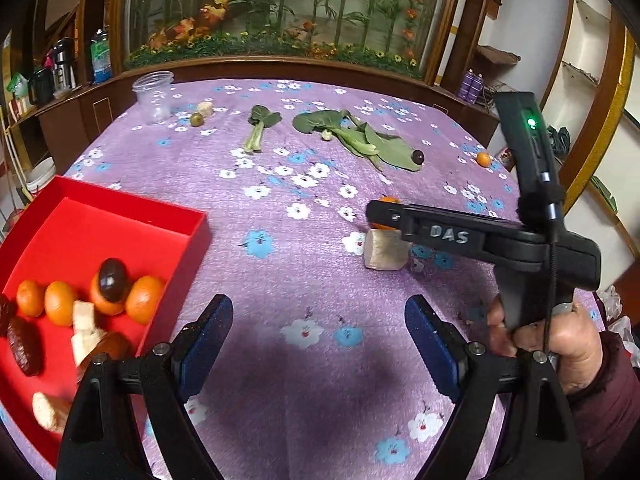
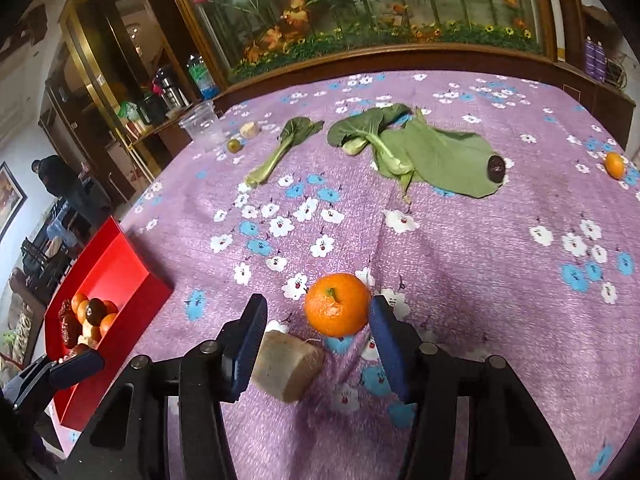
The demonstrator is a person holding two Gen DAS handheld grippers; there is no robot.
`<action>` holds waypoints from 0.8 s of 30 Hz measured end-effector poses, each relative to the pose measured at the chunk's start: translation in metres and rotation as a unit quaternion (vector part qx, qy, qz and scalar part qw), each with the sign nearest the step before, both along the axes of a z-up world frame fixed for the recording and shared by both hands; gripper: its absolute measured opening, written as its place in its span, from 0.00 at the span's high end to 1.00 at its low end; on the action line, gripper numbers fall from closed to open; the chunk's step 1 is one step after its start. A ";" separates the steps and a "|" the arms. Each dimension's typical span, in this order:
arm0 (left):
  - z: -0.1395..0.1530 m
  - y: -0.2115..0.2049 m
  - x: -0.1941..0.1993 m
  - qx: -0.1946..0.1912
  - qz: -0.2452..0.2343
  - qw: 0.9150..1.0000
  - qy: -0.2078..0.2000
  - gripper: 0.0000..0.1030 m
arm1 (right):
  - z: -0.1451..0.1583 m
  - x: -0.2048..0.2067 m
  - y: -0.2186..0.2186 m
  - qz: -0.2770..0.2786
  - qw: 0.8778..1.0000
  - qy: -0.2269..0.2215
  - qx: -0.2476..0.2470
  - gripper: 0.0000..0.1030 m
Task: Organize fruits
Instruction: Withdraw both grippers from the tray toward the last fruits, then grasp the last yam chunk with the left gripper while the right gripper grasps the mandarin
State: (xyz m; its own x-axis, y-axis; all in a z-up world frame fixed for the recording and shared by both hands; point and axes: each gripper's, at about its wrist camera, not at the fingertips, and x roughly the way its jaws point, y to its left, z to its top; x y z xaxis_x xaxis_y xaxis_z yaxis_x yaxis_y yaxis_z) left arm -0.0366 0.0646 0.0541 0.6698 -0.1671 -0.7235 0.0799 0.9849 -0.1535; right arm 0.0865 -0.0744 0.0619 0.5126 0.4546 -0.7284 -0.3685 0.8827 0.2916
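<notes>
Right tongs (image 2: 316, 328) spread, nothing gripped; tangerine (image 2: 337, 305) sits between the tips, right pad touching or nearly, left pad clear. Beige cut chunk (image 2: 286, 366) just beside it, under the left pad. Left tongs (image 1: 320, 344) released over bare counter (image 1: 304, 408), beside the red tray (image 1: 120, 216) holding fruit. Tangerine looks light, round, soft-skinned, likely to roll: pinch across its middle, gently.
</notes>
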 end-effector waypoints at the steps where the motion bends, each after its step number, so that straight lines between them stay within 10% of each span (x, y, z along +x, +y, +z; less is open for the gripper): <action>1: 0.000 -0.002 0.002 0.001 -0.003 1.000 0.000 0.15 | -0.001 0.002 0.001 0.000 1.000 0.000 -0.003 0.45; 4: -0.002 -0.012 0.010 0.006 -0.014 1.000 -0.002 0.15 | -0.005 0.005 -0.001 -0.003 1.000 0.006 -0.005 0.61; 13: -0.012 -0.036 0.041 0.019 -0.042 0.999 0.006 0.18 | -0.007 0.008 -0.024 -0.029 0.999 0.014 0.038 0.62; 24: -0.037 -0.053 0.079 0.000 -0.057 0.998 0.037 0.54 | -0.010 0.014 -0.034 -0.041 0.998 0.018 0.044 0.60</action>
